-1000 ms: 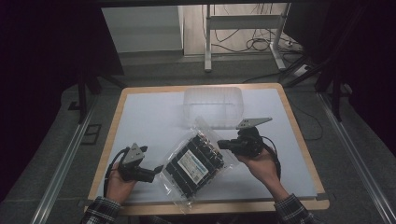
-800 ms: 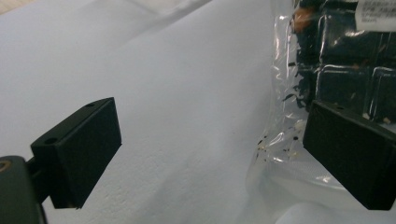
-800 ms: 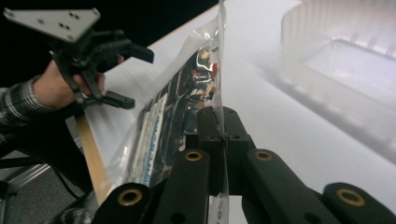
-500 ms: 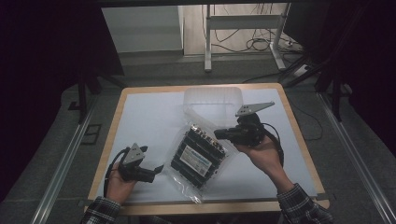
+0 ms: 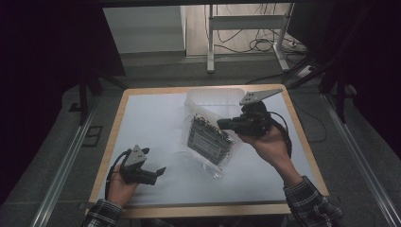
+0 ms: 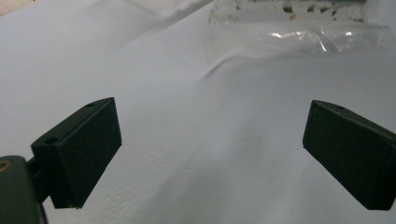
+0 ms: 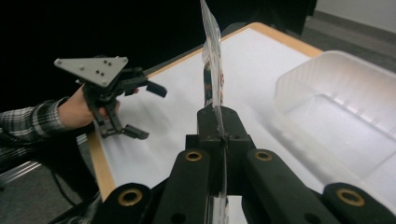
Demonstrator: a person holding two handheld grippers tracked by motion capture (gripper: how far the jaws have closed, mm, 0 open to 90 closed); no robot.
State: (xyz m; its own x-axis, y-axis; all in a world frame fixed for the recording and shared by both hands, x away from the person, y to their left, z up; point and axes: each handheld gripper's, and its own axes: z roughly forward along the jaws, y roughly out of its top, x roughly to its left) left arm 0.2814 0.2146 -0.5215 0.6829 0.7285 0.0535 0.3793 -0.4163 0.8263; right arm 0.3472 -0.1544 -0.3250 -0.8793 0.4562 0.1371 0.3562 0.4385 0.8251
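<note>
A clear plastic bag [image 5: 208, 138] full of small dark parts hangs tilted above the middle of the white table [image 5: 151, 118], its lower end near the surface. My right gripper [image 5: 223, 124] is shut on the bag's upper right edge and holds it up. In the right gripper view the jaws [image 7: 219, 122] pinch the bag's thin edge [image 7: 212, 56], which rises straight up between them. My left gripper [image 5: 158, 172] rests at the front left, open, with nothing between its fingers. In the left gripper view the jaws [image 6: 212, 121] stand wide over bare table, the bag's plastic [image 6: 299, 32] lying beyond them.
A clear plastic tray [image 5: 213, 97] stands at the back middle of the table, just behind the bag; in the right gripper view the tray [image 7: 336, 107] lies to the right. A wooden rim [image 5: 198, 210] frames the tabletop. Dark floor surrounds the table.
My right gripper has risen and moved toward the back with the bag, lifting most of it off the table. The left gripper has kept still.
</note>
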